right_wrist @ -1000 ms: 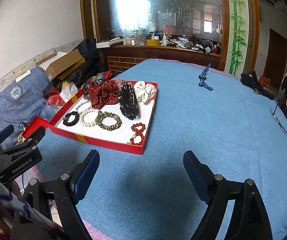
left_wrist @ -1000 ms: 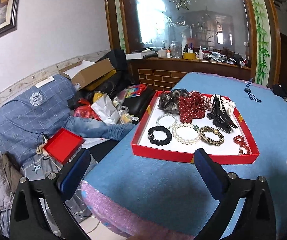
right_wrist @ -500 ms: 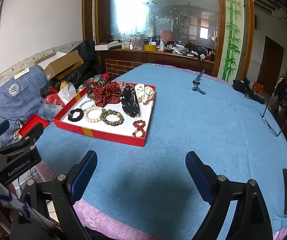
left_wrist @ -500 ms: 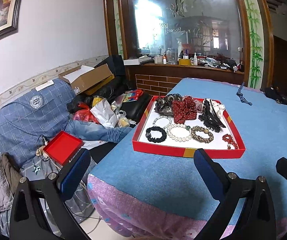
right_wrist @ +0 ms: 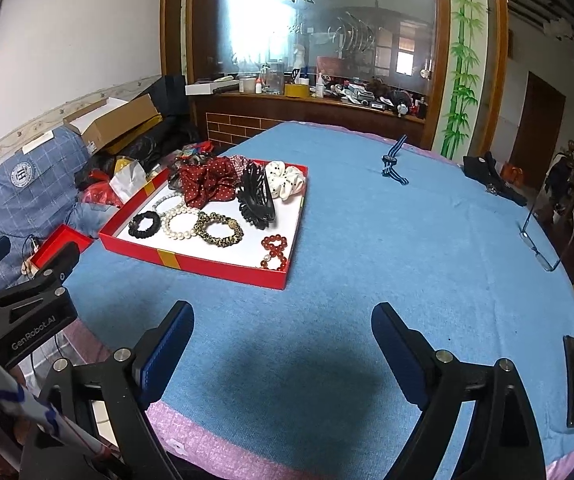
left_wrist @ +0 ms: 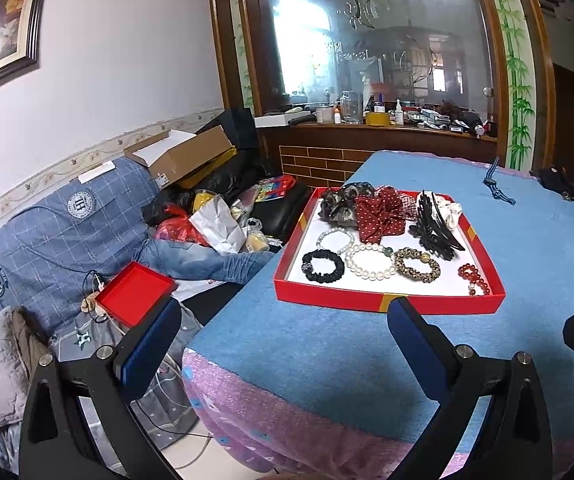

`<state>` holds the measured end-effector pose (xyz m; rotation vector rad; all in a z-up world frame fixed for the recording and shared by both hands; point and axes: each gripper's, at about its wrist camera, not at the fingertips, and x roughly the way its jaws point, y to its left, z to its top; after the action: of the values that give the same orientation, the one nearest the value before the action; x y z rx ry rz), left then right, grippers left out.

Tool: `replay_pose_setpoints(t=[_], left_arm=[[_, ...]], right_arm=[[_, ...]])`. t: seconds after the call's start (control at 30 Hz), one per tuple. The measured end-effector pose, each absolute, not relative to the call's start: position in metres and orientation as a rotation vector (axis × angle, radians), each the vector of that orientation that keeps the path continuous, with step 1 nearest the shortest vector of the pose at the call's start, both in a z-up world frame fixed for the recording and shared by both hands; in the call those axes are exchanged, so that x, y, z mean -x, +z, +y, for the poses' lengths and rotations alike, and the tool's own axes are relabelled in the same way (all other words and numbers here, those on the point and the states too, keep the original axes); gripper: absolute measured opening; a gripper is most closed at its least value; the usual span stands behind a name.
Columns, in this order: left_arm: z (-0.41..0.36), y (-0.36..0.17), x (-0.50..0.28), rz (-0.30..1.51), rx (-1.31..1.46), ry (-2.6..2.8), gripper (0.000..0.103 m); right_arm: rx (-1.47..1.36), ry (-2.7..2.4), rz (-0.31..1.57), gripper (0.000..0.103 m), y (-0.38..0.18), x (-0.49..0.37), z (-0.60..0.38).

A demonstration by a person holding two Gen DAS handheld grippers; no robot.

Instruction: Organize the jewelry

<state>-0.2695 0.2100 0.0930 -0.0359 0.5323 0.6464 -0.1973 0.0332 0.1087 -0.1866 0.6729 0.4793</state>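
Along the bottom edge of each wrist view, we found both tools idle. We held the left gripper [left_wrist: 279, 328] with its jaws spread wide and nothing between them, low at the near table edge; its left finger [left_wrist: 149, 346] hung over the floor and sofa side, its right finger [left_wrist: 415, 342] over the blue cloth [left_wrist: 327, 340]. We held the right gripper [right_wrist: 283, 334] likewise spread and empty, above bare cloth at lower centre of its frame. We judged this wide, withdrawn stance to be a standby pose that left the whole tray visible to both cameras.

Further out, at centre right of the left view, sat the red tray [left_wrist: 383, 302], well apart from both tools. Its front row held a black scrunchie [left_wrist: 323, 266], a pearl bracelet [left_wrist: 369, 262], a leopard-print scrunchie [left_wrist: 417, 266] and red beads [left_wrist: 474, 278]; behind lay a black claw clip [left_wrist: 435, 230], a red polka-dot scrunchie [left_wrist: 379, 216] and a white spotted scrunchie [right_wrist: 285, 178]. We took the separate, non-overlapping spacing of the front row as a sign that sorting was largely done.

Outside the tray, at upper right of the right view, a striped blue cord [right_wrist: 393, 162] lay alone on the cloth.
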Motion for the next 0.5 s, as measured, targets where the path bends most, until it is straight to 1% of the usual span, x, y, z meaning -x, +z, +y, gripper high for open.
replay_pose_setpoints(t=[0.5], left_arm=[[0.2104, 0.0931, 0.2719, 0.53, 0.032, 0.646, 0.102]], right_arm=[[0.204, 0.482, 0.669, 0.094, 0.1084, 0.1979, 0.0376]])
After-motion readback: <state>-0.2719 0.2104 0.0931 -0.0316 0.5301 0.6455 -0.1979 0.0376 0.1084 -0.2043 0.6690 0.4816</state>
